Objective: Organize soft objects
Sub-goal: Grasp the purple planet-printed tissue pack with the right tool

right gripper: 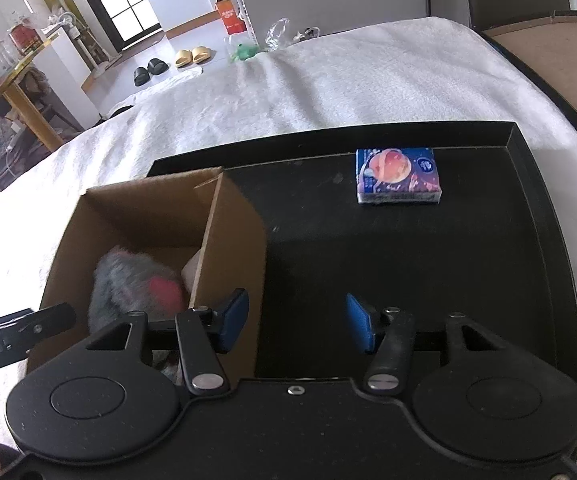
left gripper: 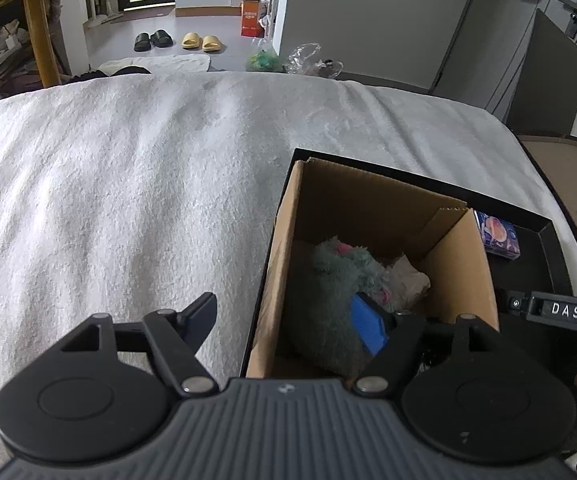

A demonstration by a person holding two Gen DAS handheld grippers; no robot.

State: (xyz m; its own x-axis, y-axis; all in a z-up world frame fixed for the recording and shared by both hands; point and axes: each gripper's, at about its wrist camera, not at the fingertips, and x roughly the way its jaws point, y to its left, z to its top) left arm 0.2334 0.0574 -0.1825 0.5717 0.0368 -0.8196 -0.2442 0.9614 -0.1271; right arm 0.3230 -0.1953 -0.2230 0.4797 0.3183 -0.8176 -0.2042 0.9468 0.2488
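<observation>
White bedspread (left gripper: 128, 184), boxed grey plush (left gripper: 328, 276)

White-blanketed bed (right gripper: 368, 80), black tray (right gripper: 528, 160) on it

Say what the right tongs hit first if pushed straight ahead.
Probably the bare floor of the black tray, right of the cardboard box. The right tongs are open; the tissue pack sits farther on, rightward. Depth is unclear.

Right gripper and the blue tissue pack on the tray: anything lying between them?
Nothing. In the right wrist view, only bare black tray floor separates the open right gripper from the tissue pack.
</observation>
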